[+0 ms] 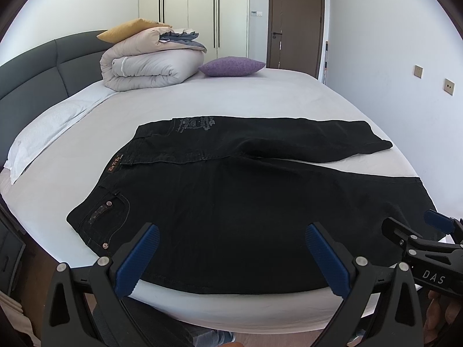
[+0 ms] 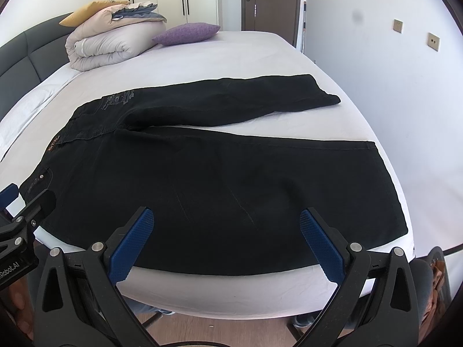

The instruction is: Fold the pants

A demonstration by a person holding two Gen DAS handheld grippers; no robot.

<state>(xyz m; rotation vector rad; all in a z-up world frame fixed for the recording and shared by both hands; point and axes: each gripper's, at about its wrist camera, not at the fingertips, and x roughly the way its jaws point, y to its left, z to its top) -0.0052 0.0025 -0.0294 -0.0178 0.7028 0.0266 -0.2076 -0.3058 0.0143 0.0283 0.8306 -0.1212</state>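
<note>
Black pants (image 1: pixel 246 202) lie flat on bed (image 1: pixel 260 98), legs splayed. Left hand-held gripper (image 1: pixel 231 260) wide open, empty, above waist end; right hand-held gripper (image 2: pixel 227 243) likewise, w/ both hems only fully in right view.

My left gripper (image 1: pixel 231 256) has a black angular frame, ribbed blue pads (image 1: pixel 139 260) and round silver screws. My right gripper (image 2: pixel 225 243) is built the same; seen from the left wrist, its black body carries white "DAS" lettering.
</note>
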